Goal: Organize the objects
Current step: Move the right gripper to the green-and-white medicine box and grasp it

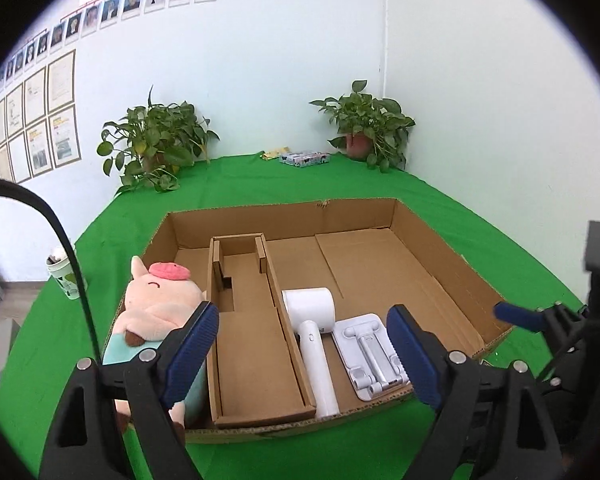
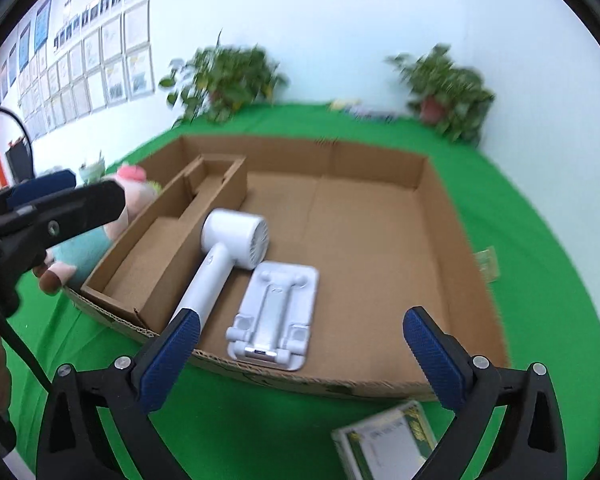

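Note:
A shallow cardboard box (image 1: pixel 352 216) (image 2: pixel 476 308) lies on the green table. Inside it are a white hair dryer (image 1: pixel 312 332) (image 2: pixel 228 248), a white folding stand (image 1: pixel 370 354) (image 2: pixel 272 312) to its right, and a narrow cardboard insert (image 1: pixel 252 344) (image 2: pixel 152 248) to its left. A pink plush pig (image 1: pixel 156 312) (image 2: pixel 96 236) lies in the box's left end. My left gripper (image 1: pixel 304 356) is open and empty above the box's near edge. My right gripper (image 2: pixel 300 356) is open and empty over the near edge, by the stand. A green-and-white packet (image 2: pixel 384 444) lies on the table below it.
Two potted plants (image 1: pixel 160 140) (image 1: pixel 364 128) stand at the back by the wall, with a small patterned box (image 1: pixel 304 158) between them. A cup (image 1: pixel 66 276) stands at the table's left edge. The other gripper shows at the right in the left wrist view (image 1: pixel 540 320) and at the left in the right wrist view (image 2: pixel 40 216).

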The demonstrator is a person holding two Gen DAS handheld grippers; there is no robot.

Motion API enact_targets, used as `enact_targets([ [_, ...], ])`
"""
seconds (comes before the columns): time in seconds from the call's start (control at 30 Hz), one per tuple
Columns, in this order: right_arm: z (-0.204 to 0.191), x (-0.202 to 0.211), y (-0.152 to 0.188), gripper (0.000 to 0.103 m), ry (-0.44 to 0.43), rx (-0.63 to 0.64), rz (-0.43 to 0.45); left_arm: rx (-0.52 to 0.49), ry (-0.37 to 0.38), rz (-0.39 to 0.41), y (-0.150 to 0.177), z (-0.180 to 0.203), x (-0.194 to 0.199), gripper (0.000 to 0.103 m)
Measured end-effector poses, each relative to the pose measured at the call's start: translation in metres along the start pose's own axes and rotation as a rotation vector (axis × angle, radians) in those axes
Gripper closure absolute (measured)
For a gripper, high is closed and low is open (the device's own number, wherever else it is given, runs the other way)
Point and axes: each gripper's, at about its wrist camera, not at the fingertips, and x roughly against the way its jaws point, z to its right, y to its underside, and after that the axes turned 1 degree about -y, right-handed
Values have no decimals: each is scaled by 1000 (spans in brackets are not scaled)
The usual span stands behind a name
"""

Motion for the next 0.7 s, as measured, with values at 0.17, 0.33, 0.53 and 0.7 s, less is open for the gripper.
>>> enact_targets([
  [0.17, 15, 35, 8, 1, 6, -27, 69, 21, -17, 0, 10, 7, 10, 17],
  [0.33, 25, 54, 22, 1, -17, -26, 64, 15, -6, -17, 22, 14, 16, 17],
  [0.53, 26, 81, 58, 1, -24, 59, 77, -8, 7, -56, 41, 18, 19, 17],
  [0.7, 55, 97, 98, 1, 60, 73, 44, 19, 100, -131, 56, 19, 17, 17],
])
